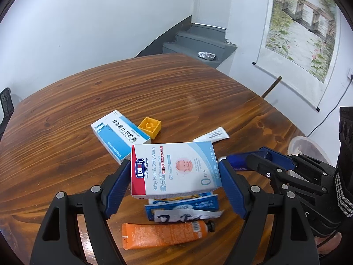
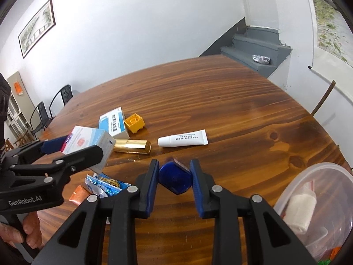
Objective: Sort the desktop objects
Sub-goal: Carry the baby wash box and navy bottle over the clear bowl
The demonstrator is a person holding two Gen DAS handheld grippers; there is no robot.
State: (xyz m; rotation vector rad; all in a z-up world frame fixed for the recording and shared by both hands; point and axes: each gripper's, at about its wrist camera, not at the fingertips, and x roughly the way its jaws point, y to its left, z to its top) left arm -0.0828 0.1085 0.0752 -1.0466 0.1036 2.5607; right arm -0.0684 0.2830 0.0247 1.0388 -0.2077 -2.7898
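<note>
The box (image 1: 174, 170) is up off the table (image 1: 154, 84), held in the wide left gripper (image 1: 176, 187). The blue bottle (image 2: 175, 180) sits squeezed in the nearly closed right gripper (image 2: 174, 183). Both look picked up; next each likely goes to the tub (image 2: 326, 172) at the table's right edge.

We see a white-and-blue cardboard baby-wash box (image 1: 174, 169) raised off the wooden table (image 1: 154, 88), long side level; a dark blue plastic capped item (image 2: 175, 177) is lifted too; a blue-and-white medicine carton (image 1: 119, 132) lies flat mid-table, touching a yellow plastic brick (image 1: 150, 127); a white tube (image 2: 183, 138) and gold metal cylinder (image 2: 132, 146) lie nearby; an orange tube (image 1: 165, 233) lies at the near edge beside blue foil sachets (image 1: 183, 207).
</note>
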